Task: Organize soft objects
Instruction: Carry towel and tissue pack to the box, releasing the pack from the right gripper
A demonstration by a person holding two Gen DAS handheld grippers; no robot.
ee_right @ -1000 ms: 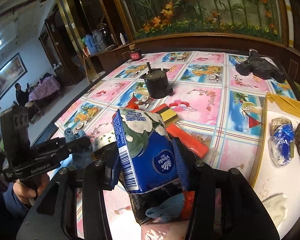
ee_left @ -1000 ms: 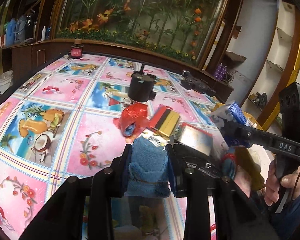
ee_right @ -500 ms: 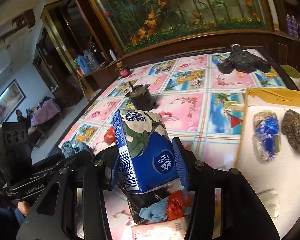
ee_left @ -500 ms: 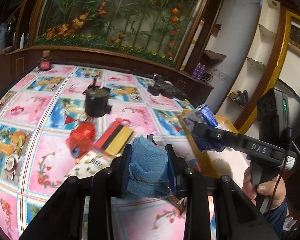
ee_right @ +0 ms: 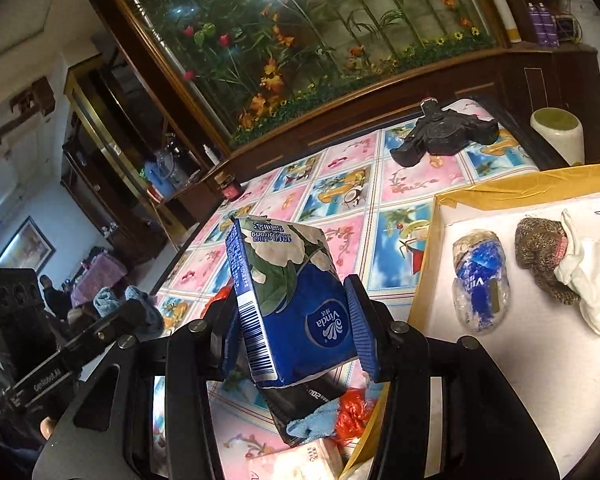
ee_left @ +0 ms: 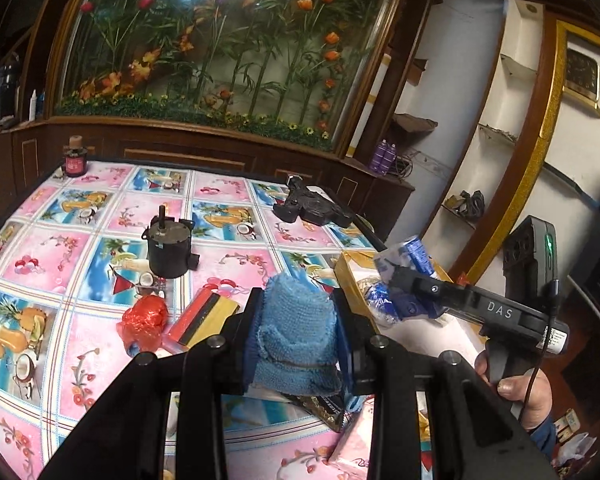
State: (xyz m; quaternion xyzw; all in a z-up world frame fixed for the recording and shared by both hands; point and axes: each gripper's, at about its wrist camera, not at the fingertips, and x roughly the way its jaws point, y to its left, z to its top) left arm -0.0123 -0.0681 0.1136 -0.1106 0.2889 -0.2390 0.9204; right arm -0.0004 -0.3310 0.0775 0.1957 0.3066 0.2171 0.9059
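My left gripper (ee_left: 297, 336) is closed on a folded blue towel (ee_left: 296, 334), which fills the gap between its two blue-padded fingers (ee_left: 253, 336) and is held above the table's fruit-patterned cloth (ee_left: 80, 240). My right gripper (ee_right: 296, 308) clamps a blue Vinda tissue pack (ee_right: 288, 300) between its ribbed blue pads (ee_right: 360, 320), the pack tilted with its barcode edge toward the lens and raised clear of the table. To the right in the right wrist view I see a yellow-rimmed white tray (ee_right: 512, 364) resting on the table; it holds a crumpled clear-and-blue tissue wrapper (ee_right: 480, 284), a brown knitted item (ee_right: 540, 252) and a white cloth (ee_right: 592, 272) that touches the brown item. On the cloth-covered table in the left wrist view lie a red plastic bag (ee_left: 146, 318), just beside a red, black and yellow block (ee_left: 206, 318), with a black cylindrical motor (ee_left: 168, 250) standing farther back and a black three-armed part (ee_left: 308, 208) near the far edge. A small dark jar (ee_left: 74, 158) stands at the far left corner. A pink tissue pack (ee_right: 296, 462) lies below the right gripper, just beside the tray's near corner.
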